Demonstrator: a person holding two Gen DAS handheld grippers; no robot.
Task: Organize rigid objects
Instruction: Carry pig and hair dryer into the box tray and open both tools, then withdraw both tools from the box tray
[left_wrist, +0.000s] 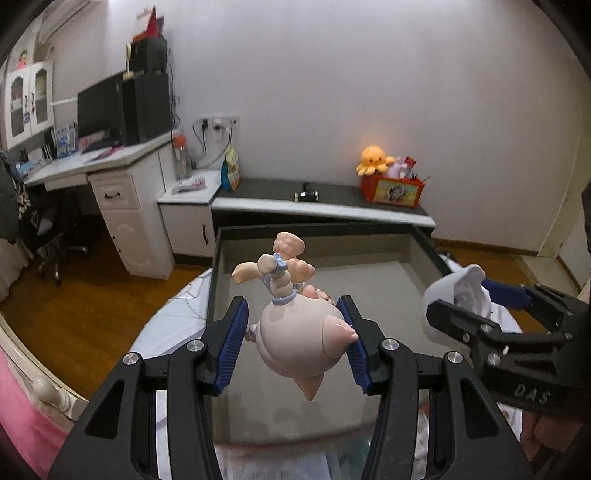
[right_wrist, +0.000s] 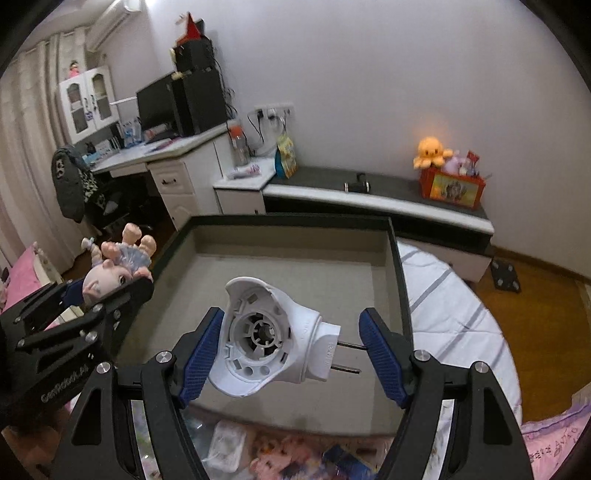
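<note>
Two grippers — doll (left_wrist: 295, 332) left, plug (right_wrist: 269, 339) right

Blurred clutter (right_wrist: 280, 454) at bottom edge

Your left gripper (left_wrist: 295, 343) clamps a pink doll (left_wrist: 295, 332) above the grey tray (left_wrist: 221, 266), right gripper (left_wrist: 476, 299) alongside, carrying a white part (left_wrist: 461, 284).

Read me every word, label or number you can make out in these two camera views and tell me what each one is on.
"DAS": raised letters on the black right gripper body, seen from the left wrist view.
"GenRobot.ai", as best it reads: on the black left gripper body, right wrist view.
White plastic plug adapter: embossed marks, too small to read.
Orange picture box and blue-yellow snack bag: print too blurred.
</note>
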